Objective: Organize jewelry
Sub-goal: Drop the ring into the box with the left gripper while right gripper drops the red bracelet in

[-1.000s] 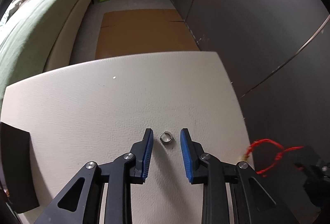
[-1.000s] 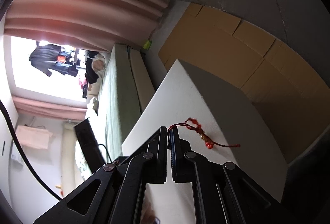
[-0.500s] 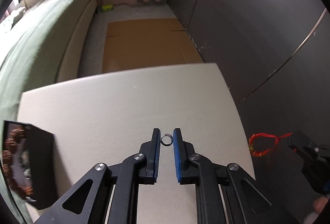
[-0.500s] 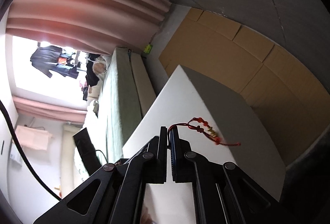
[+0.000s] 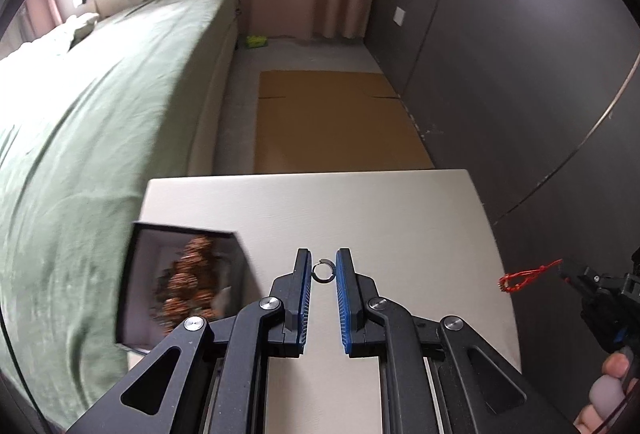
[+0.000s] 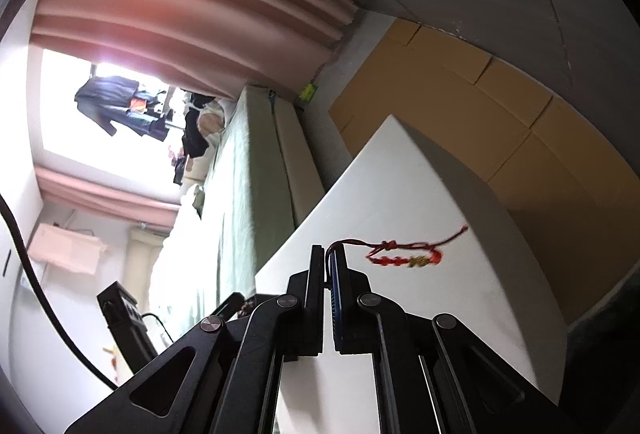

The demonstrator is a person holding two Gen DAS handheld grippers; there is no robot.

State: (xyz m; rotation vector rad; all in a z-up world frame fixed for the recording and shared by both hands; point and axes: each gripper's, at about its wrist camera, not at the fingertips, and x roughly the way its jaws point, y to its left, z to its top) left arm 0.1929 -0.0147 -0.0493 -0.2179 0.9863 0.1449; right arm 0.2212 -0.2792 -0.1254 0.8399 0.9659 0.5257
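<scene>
My left gripper [image 5: 323, 266] is shut on a small silver ring [image 5: 323, 271] and holds it above the white table [image 5: 384, 210]. A black jewelry box [image 5: 180, 282] with brown bead bracelets inside sits at the table's left edge, to the left of the left fingers. My right gripper [image 6: 329, 254] is shut on the cord of a red string bracelet [image 6: 400, 256] with a gold charm, which dangles over the table. In the left wrist view the right gripper [image 5: 568, 270] hangs off the table's right side with the red bracelet [image 5: 520, 278].
A green bed [image 5: 100, 106] runs along the left. Flat cardboard [image 5: 336, 122] lies on the floor beyond the table. A dark wall [image 5: 520, 74] stands on the right. Pink curtains [image 6: 192, 14] hang at the back.
My left gripper closed on the ring and lifted it, swinging left so the jewelry box came into view. The red bracelet swings in my right gripper.
</scene>
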